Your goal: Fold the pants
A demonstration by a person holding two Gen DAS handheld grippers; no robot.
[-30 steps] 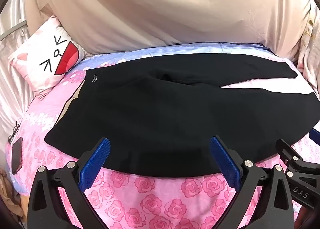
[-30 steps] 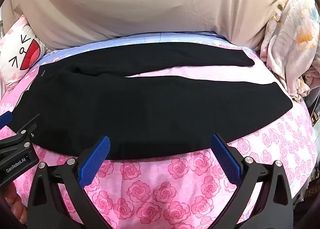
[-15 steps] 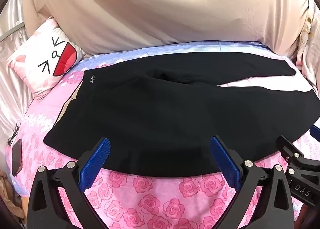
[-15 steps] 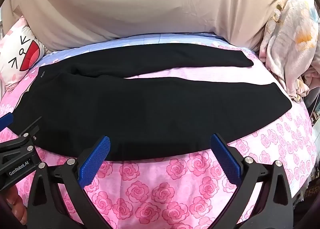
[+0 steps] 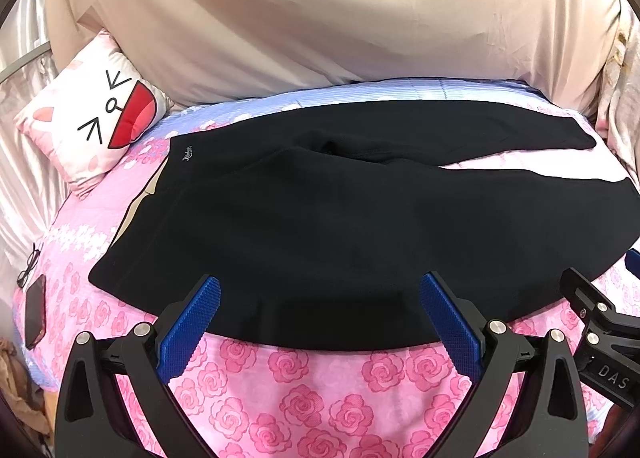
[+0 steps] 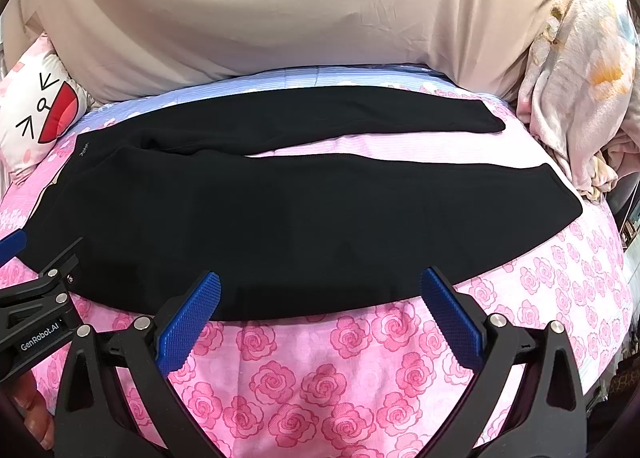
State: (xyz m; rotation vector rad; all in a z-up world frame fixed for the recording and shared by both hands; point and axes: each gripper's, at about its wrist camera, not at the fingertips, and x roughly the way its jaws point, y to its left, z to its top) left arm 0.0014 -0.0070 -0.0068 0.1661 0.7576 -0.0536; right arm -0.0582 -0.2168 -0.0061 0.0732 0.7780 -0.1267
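Black pants (image 5: 320,217) lie flat across the pink rose bedsheet, waistband at the left, both legs spread to the right with a gap of sheet between them. They also show in the right wrist view (image 6: 280,209). My left gripper (image 5: 320,298) is open, its blue pads just above the pants' near edge by the waist end. My right gripper (image 6: 320,294) is open over the near edge of the near leg. Neither holds anything. Each gripper shows at the edge of the other's view.
A cat-face pillow (image 5: 92,121) leans at the back left. A beige cover (image 5: 320,17) rises behind the bed. A floral blanket (image 6: 580,77) is heaped at the right. Glasses (image 5: 27,270) and a dark phone (image 5: 34,310) lie at the left bed edge.
Both views have crept slightly closer to the pants. Both grippers stay open and empty; the pants have not moved.
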